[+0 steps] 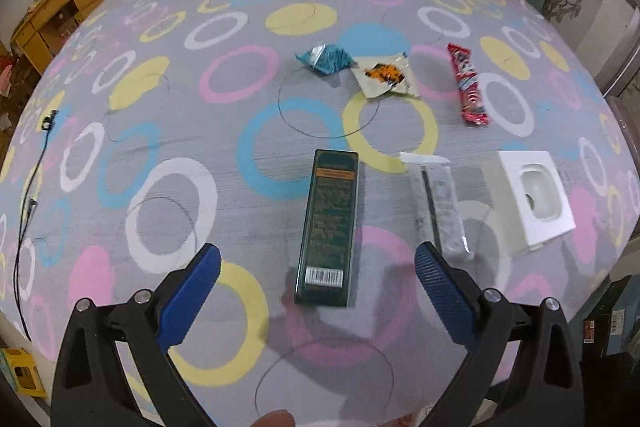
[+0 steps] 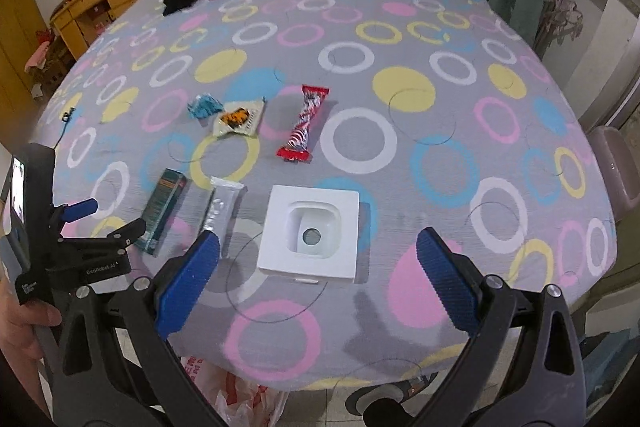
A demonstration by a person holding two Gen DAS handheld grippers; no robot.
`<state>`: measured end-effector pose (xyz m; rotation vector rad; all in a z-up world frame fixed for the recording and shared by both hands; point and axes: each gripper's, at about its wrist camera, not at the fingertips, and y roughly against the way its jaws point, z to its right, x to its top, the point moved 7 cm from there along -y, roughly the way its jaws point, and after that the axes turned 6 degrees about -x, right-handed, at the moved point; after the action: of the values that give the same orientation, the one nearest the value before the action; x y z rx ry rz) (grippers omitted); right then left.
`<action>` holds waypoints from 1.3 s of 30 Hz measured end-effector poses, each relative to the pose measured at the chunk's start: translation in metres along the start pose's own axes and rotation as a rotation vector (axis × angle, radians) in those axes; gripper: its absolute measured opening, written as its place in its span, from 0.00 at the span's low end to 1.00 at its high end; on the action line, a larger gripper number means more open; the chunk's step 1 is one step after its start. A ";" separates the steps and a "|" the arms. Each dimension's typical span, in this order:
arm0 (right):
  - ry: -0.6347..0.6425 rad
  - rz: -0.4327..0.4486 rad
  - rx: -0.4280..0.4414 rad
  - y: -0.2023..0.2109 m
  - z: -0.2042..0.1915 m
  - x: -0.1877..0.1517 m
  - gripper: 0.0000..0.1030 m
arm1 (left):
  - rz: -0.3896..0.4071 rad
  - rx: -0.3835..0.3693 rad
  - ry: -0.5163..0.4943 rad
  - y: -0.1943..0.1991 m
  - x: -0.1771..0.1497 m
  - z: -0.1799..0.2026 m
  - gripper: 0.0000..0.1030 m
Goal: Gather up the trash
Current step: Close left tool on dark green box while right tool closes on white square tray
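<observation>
Here the green box (image 1: pixel 327 227) lies lengthwise, barcode end toward the spread left gripper (image 1: pixel 318 281); right gripper (image 2: pixel 318 281) spread too.

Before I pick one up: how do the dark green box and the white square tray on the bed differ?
The dark green box is long, narrow and closed, with printed text and a barcode at its near end; the white square tray is plain, unprinted and open on top, with a moulded hollow in its middle. The box lies in front of the left gripper; the tray lies in front of the right gripper. Both lie flat on the patterned sheet, untouched, with both grippers open.
</observation>
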<state>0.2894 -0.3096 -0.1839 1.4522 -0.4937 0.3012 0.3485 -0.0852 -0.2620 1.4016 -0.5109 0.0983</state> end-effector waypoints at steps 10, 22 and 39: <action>-0.034 -0.140 -0.010 -0.067 0.010 0.000 0.93 | -0.074 0.035 -0.016 -0.043 0.012 -0.004 0.92; -0.051 -0.279 -0.046 -0.127 0.022 -0.012 0.93 | -0.129 0.033 -0.004 -0.068 0.012 -0.009 0.92; -0.038 -0.371 -0.070 -0.164 0.024 -0.035 0.80 | -0.127 0.009 0.015 -0.081 0.003 -0.008 0.87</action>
<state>0.3356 -0.3471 -0.3424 1.4510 -0.2543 -0.0383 0.3828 -0.0931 -0.3357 1.4374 -0.4083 0.0078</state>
